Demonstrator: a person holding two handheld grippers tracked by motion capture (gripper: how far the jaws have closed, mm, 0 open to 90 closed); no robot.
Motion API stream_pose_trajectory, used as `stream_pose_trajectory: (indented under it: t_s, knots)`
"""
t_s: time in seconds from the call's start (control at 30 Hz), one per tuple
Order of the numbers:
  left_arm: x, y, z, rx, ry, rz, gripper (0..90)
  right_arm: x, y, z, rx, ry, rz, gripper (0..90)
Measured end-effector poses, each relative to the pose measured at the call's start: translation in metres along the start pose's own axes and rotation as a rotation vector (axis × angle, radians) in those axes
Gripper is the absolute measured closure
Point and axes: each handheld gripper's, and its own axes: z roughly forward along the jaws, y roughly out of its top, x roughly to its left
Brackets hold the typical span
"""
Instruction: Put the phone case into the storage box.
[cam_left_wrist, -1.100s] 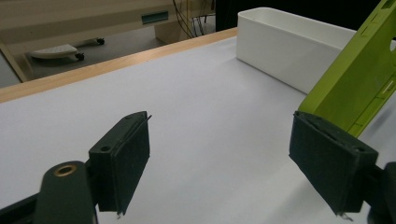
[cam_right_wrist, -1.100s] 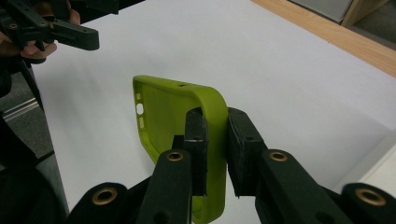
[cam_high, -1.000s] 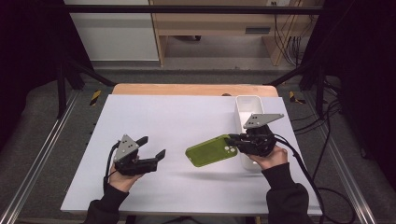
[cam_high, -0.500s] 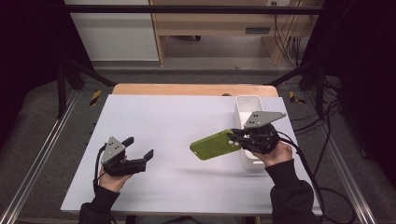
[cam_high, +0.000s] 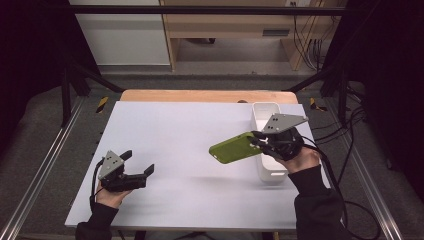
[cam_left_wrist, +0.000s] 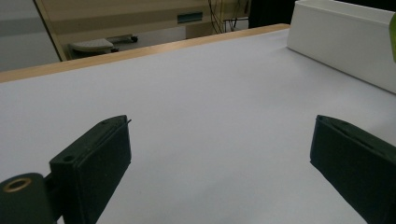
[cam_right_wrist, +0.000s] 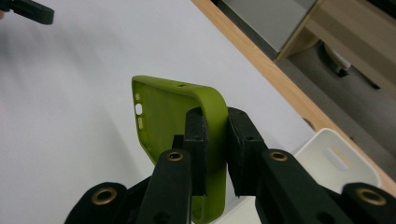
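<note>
Green phone case lower end hidden behind jaws; white bin cropped.

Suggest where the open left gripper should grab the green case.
Probably the free end of the case, from its left. The right gripper pinches the wall at the other end, holding it tilted above the table. The left gripper should clamp the thin rim, one jaw inside.

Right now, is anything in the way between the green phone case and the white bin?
Nothing visible. The right claw is shut on the green phone case, lifted off the table beside the white bin, whose visible far end looks unobstructed.
</note>
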Motion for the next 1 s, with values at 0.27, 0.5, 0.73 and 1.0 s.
stream_pose_trajectory:
  t_s: [0.27, 0.5, 0.73, 1.0]
  knots:
    - [0.007, -0.006, -0.002, -0.004, 0.004, 0.001, 4.6, -0.005, 0.010, -0.011, 0.014, -0.064, -0.053, 79.4]
    - [0.012, -0.010, -0.005, 0.005, 0.018, -0.007, 4.0, -0.008, 0.016, -0.017, 0.030, -0.117, -0.107, 79.4]
    - [0.016, -0.012, -0.006, 0.006, 0.030, -0.013, 3.6, -0.014, 0.023, -0.024, 0.020, -0.152, -0.136, 79.3]
    - [0.018, -0.014, -0.007, -0.010, 0.030, -0.007, 3.4, -0.017, 0.036, -0.027, 0.036, -0.200, -0.198, 79.4]
